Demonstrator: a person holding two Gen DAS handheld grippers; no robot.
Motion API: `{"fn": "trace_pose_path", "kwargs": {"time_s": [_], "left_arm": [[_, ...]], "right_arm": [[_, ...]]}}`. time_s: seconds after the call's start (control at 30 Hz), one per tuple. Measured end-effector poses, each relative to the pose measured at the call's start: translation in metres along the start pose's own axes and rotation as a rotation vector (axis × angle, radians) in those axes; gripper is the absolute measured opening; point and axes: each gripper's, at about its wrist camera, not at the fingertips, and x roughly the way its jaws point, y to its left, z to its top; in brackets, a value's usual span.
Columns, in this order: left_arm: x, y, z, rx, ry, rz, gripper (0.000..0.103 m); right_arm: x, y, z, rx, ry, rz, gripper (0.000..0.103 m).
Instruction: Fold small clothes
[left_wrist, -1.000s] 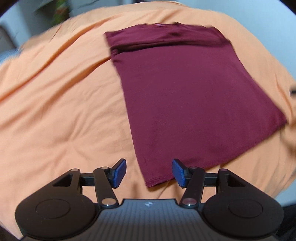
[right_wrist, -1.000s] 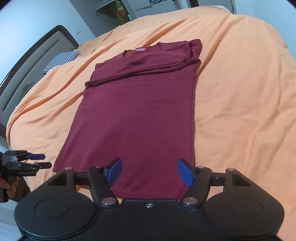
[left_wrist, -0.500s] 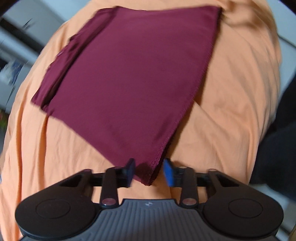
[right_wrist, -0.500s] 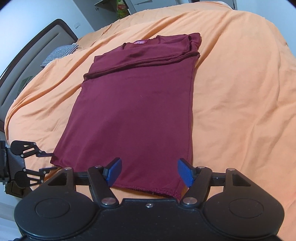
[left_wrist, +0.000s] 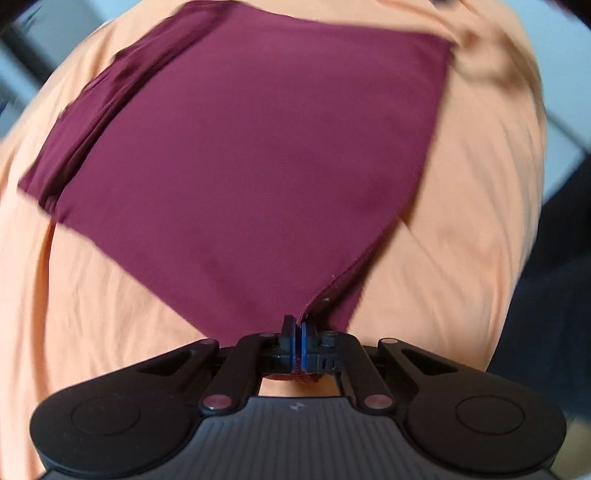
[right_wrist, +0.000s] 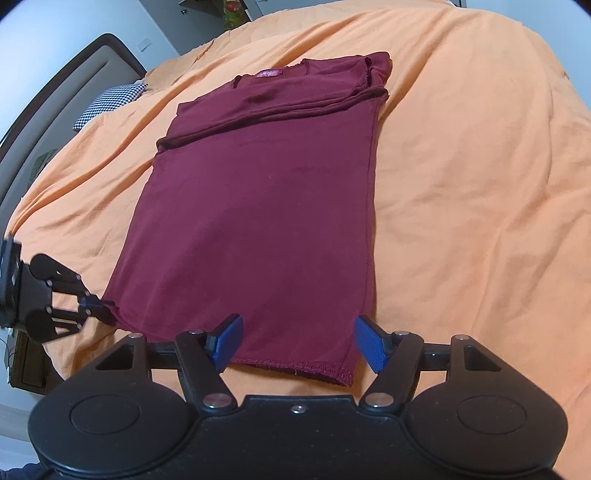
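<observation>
Our left gripper (left_wrist: 298, 332) is pinching the near left corner of the shirt (right_wrist: 258, 206), which is lying flat on the bed (right_wrist: 461, 184); the pinched hem is hiding between its jaws. Our right gripper (right_wrist: 297, 341) is hovering with jaws spread over the near hem.

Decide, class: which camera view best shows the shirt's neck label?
The right wrist view: the pink neck label sits sharp at the maroon shirt's far collar. The left wrist view is blurred and shows no label.

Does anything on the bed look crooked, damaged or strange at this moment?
Nothing stands out. The maroon shirt lies flat on the orange bedcover, sleeves folded in; the left hand-held gripper pinches one hem corner.
</observation>
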Motion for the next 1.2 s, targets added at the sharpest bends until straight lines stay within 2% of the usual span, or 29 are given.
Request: {"fn": "trace_pose_path", "kwargs": {"time_s": [0.13,0.3,0.37,0.57,0.73,0.83,0.97,1.1,1.17,1.2], "left_arm": [[-0.003,0.014,0.003,-0.010,-0.007,-0.017,0.001],[-0.002,0.004,0.001,0.129,0.029,-0.008,0.005],[-0.002,-0.005,-0.005,0.163,0.029,-0.015,0.011],[0.002,-0.020,-0.017,0.218,0.016,0.024,0.017],[0.009,-0.034,-0.021,0.322,0.027,0.070,0.018],[0.012,-0.038,-0.025,0.362,0.033,0.099,0.024],[0.022,-0.048,-0.032,0.451,0.033,0.128,0.027],[0.029,-0.051,-0.034,0.464,0.035,0.129,0.026],[0.027,-0.041,-0.031,0.392,0.035,0.097,0.009],[0.022,-0.035,-0.027,0.331,0.027,0.080,0.007]], "right_arm": [[0.005,0.000,0.002,-0.001,0.008,-0.001,0.069],[0.007,0.002,0.003,-0.026,0.013,-0.007,0.070],[0.007,0.002,0.003,-0.014,0.011,-0.010,0.070],[0.011,0.002,0.002,-0.001,0.025,-0.011,0.070],[0.015,0.007,0.004,-0.021,0.035,-0.003,0.070],[0.015,0.009,0.004,-0.025,0.033,-0.002,0.071],[0.014,0.010,0.001,-0.027,0.035,-0.003,0.071],[0.012,0.010,-0.002,-0.027,0.041,-0.007,0.071],[0.012,0.009,-0.002,-0.028,0.042,-0.011,0.071],[0.011,0.009,-0.003,-0.028,0.040,-0.013,0.071]]}}
